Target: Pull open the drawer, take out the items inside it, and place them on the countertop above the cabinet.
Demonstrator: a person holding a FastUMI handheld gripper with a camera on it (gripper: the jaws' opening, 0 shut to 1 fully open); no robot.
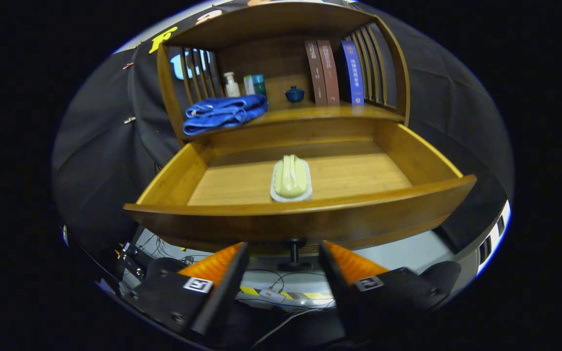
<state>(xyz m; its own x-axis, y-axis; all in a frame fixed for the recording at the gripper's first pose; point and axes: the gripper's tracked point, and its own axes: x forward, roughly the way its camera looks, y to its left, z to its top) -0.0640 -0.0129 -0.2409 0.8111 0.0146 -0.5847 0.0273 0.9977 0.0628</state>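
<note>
Gripper view has the drawer (300,214) out already, a green item (291,178) left inside, and the gripper (283,256) empty, fingers spread, below its knob (294,246).

Wooden drawer (242,168) pulled open, holding a pale green oblong item (290,176) on a white tray. Gripper (284,258) fingers spread apart, flanking the black drawer knob (294,251).

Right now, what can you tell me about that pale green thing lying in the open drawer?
The pale green item looks like a small folded cloth or soft bar with a lengthwise ridge, resting on a whitish pad or wrapper. It lies flat on the wooden floor of the pulled-out drawer, near the middle, close behind the front panel, touching no wall. The gripper hangs open below the drawer front, well short of it.
</note>
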